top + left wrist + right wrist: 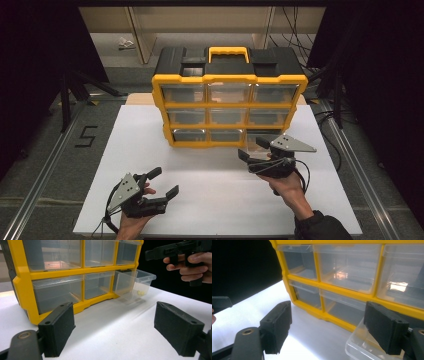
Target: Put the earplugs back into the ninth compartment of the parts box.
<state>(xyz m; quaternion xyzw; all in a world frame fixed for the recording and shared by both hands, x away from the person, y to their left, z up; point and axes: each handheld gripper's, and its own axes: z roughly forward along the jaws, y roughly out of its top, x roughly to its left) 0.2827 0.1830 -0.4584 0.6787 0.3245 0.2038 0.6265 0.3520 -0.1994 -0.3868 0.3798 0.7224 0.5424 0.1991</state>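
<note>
A yellow and black organiser cabinet [229, 80] with clear drawers stands at the back of the white table [210, 200]. Its bottom right drawer [135, 281] is pulled out, and a small pale yellow thing [140, 293] lies inside. My right gripper [251, 148] hovers just in front of that drawer, open. In the right gripper view my right gripper [328, 327] has one pad above the drawer rim [359, 346] and nothing pinched. My left gripper [166, 181] rests open near the front left, and the left gripper view shows bare table between the jaws of my left gripper [113, 327].
The other drawers [227, 117] are pushed in and look see-through. The table's front edge runs close to both hands. Dark floor, metal rails [45, 170] and cables [325, 120] surround the table. A shelf unit stands behind the cabinet.
</note>
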